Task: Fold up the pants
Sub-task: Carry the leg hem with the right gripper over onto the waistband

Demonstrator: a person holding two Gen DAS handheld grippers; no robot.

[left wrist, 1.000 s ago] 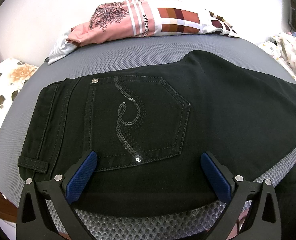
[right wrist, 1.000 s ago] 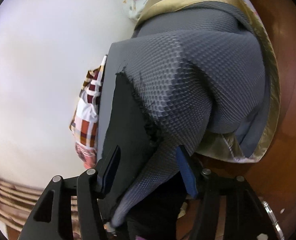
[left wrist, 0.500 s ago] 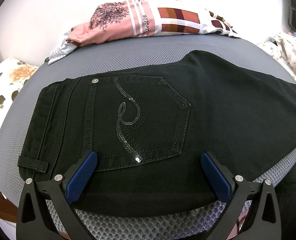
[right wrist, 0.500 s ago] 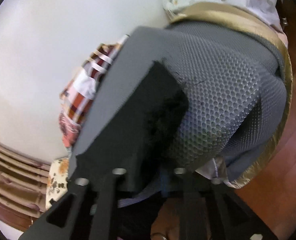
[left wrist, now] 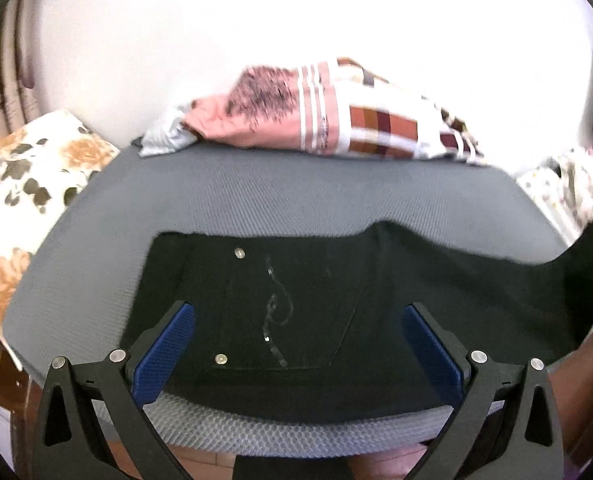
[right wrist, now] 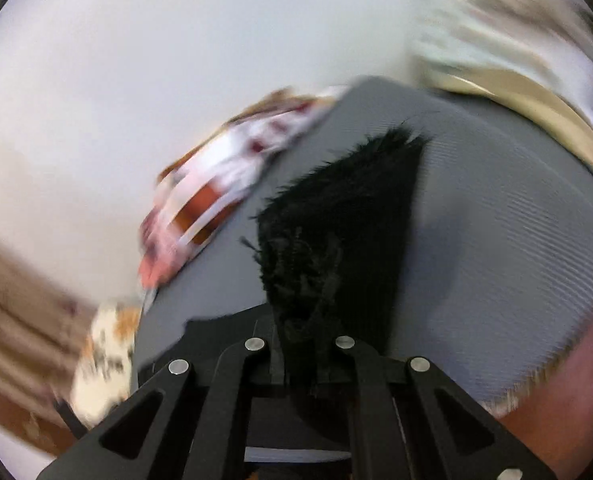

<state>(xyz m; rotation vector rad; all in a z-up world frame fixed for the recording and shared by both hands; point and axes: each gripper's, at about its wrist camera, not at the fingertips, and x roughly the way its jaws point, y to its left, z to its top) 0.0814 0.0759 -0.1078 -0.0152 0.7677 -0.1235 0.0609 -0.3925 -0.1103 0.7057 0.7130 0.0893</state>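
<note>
Black denim pants [left wrist: 320,308] lie flat on a grey mesh-covered cushion [left wrist: 256,196], back pocket up, with a curling sequin line [left wrist: 274,308] stitched across the pocket and two small metal rivets at its corners. The left gripper [left wrist: 298,344], black-framed with blue textured pads [left wrist: 164,350], hangs above the near edge of the pants with its jaws spread wide apart, one pad on each side of the pocket and nothing clamped between them. The right gripper [right wrist: 301,346] has its jaws drawn together on the frayed black hem [right wrist: 336,232] of one pant leg, which rises from between the fingers as a dark, ragged-edged flap over the grey cushion; this view is heavily blurred. Beyond the cushion, against a pale wall, rests a folded pink garment with white stripes and a brown-and-maroon check panel [left wrist: 324,120]. A cream pillow printed with orange flowers [left wrist: 28,184] sits at the cushion's left.
</note>
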